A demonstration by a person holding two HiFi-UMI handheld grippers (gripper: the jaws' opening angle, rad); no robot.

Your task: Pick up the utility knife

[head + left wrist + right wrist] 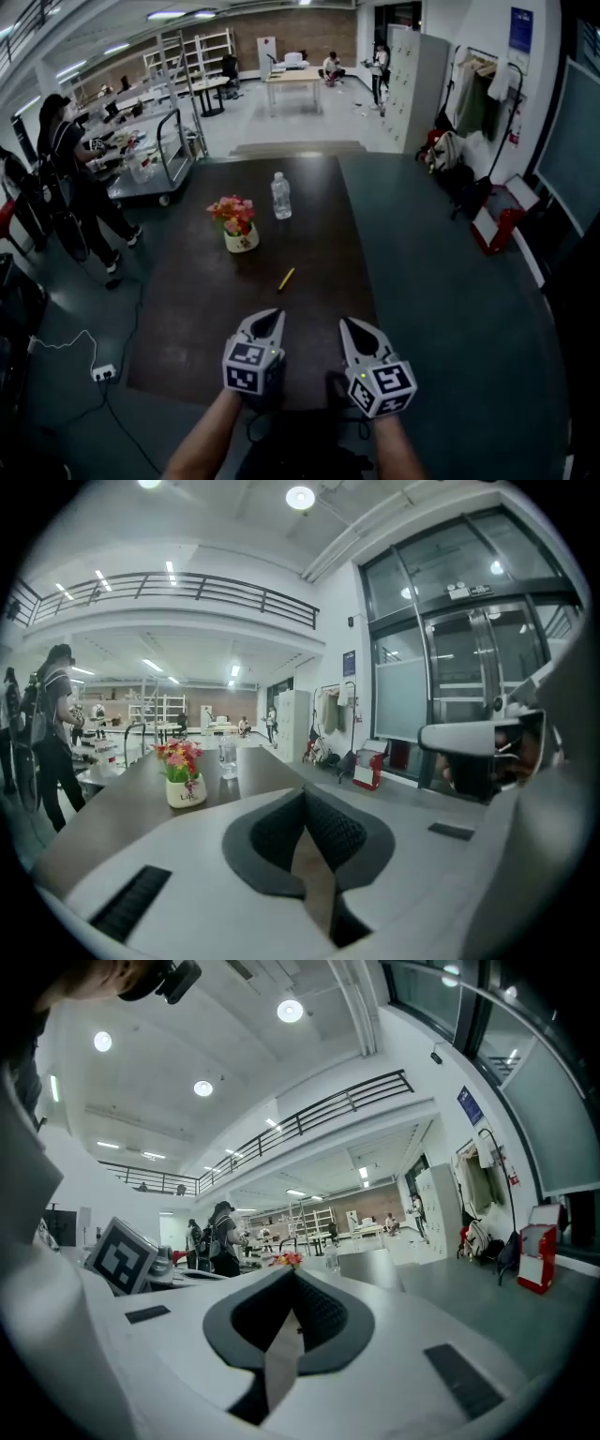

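The utility knife (286,278) is a small yellow bar lying flat near the middle of the dark brown table (319,225). Both grippers hover side by side over the table's near end, short of the knife and apart from it. My left gripper (272,318) has its jaws together with nothing between them, and my right gripper (352,324) looks the same. In the left gripper view, the left gripper (305,794) points across the tabletop. In the right gripper view, the right gripper (292,1276) also points across it. The knife is hidden below the jaws in both.
A white pot of pink and red flowers (237,226) and a clear water bottle (280,196) stand beyond the knife. A person (70,178) stands by a metal cart (155,169) at the left. A power strip (103,372) lies on the floor left of the table.
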